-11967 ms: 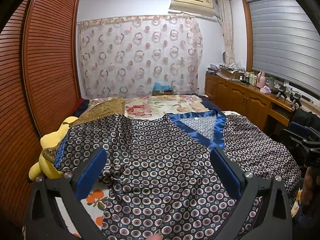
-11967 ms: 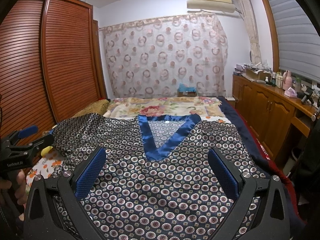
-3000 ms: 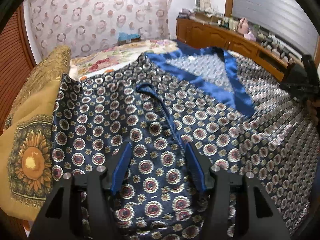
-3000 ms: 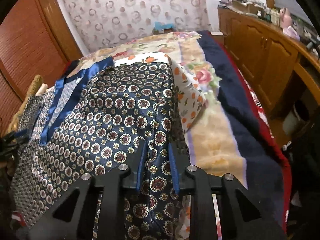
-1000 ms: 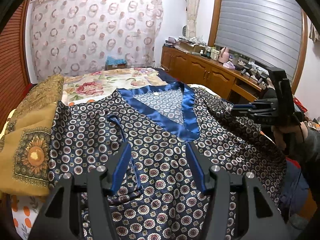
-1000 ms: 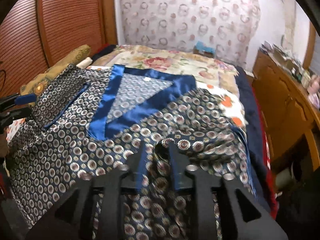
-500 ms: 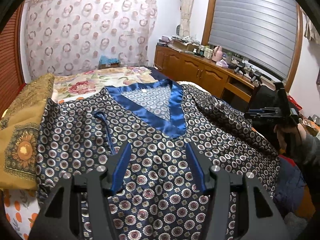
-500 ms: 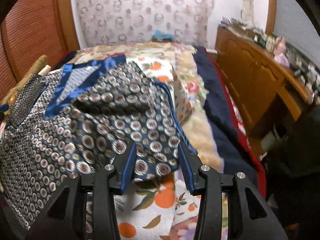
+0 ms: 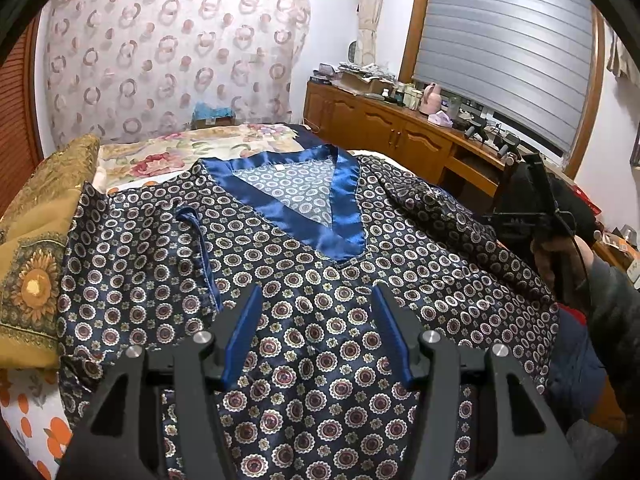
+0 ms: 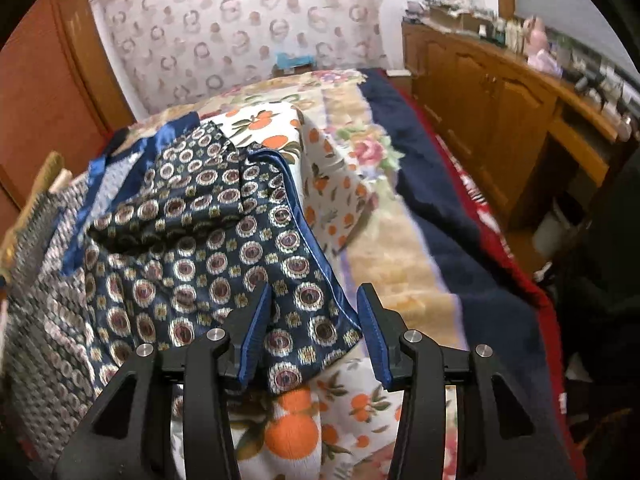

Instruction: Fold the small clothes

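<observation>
A navy satin top with a round medallion print [image 9: 304, 264] and a shiny blue V-neck band [image 9: 344, 208] lies spread on the bed. Both sleeves are folded inward over its body. My left gripper [image 9: 318, 332] is open and empty, above the top's lower middle. My right gripper [image 10: 314, 328] is open over the folded right sleeve [image 10: 224, 248], whose blue-piped corner lies between the fingers, not pinched. The right gripper also shows at the right edge of the left wrist view [image 9: 524, 216].
The bed has an orange-print sheet [image 10: 296, 432] and a navy blanket [image 10: 436, 216] along its right side. A gold sunflower pillow [image 9: 32, 264] lies at the left. A wooden cabinet [image 10: 492, 92] runs along the right wall.
My right gripper has let go of the right sleeve, which now lies folded over the top, and its jaws have opened wider. My left gripper has stayed open and drawn back a little.
</observation>
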The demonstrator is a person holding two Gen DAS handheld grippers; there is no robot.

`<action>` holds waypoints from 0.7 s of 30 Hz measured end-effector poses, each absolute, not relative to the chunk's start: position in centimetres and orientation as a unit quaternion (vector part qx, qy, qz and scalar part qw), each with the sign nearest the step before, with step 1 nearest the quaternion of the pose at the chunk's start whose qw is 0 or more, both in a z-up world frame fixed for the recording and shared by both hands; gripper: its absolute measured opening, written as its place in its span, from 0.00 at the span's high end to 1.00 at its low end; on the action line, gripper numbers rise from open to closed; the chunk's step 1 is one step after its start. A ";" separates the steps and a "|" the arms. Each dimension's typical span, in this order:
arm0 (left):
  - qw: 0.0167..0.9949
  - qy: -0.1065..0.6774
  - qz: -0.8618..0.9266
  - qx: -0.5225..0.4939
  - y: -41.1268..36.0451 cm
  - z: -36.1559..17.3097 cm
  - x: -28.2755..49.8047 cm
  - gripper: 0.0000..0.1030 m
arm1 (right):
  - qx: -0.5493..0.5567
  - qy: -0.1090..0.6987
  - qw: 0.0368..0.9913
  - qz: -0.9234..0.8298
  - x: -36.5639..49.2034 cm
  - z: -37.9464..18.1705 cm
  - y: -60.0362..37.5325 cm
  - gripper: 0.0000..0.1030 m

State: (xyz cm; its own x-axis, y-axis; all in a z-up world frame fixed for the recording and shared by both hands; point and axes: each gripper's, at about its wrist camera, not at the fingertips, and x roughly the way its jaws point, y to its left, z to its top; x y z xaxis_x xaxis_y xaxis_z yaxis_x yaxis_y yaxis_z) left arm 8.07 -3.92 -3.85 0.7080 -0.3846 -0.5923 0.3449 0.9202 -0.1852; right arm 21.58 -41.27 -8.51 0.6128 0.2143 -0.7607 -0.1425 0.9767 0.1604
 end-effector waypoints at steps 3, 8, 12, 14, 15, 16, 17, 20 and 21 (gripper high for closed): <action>0.923 0.328 -0.200 -0.032 -4.0 -4.0 8.0 0.46 | 0.066 0.436 0.889 0.124 22.2 -8.7 -41.6 0.57; 0.922 0.328 -0.201 -0.033 -4.0 -4.0 7.9 0.46 | 0.054 0.432 0.885 0.164 21.9 -8.4 -40.6 0.78; 0.923 0.326 -0.200 -0.035 -3.9 -3.9 7.8 0.46 | 0.000 0.416 0.899 0.136 21.1 -7.7 -39.7 0.96; 0.924 0.324 -0.199 -0.036 -3.7 -3.8 7.8 0.46 | -0.010 0.404 0.906 0.128 20.7 -7.1 -39.7 0.98; 0.924 0.323 -0.199 -0.037 -3.6 -3.7 7.7 0.46 | -0.019 0.393 0.911 0.122 20.3 -6.5 -39.7 0.98; 0.925 0.322 -0.197 -0.038 -3.4 -3.6 7.7 0.46 | -0.021 0.385 0.915 0.121 20.1 -5.9 -39.8 0.99; 0.925 0.322 -0.196 -0.039 -3.3 -3.6 7.7 0.46 | -0.023 0.377 0.918 0.120 19.9 -5.2 -39.8 0.99; 0.927 0.319 -0.191 -0.041 -2.8 -3.4 7.5 0.46 | -0.041 0.343 0.933 0.105 19.4 -2.5 -39.5 0.99; 0.928 0.318 -0.189 -0.042 -2.5 -3.4 7.4 0.46 | -0.046 0.331 0.937 0.100 19.2 -1.5 -39.4 0.99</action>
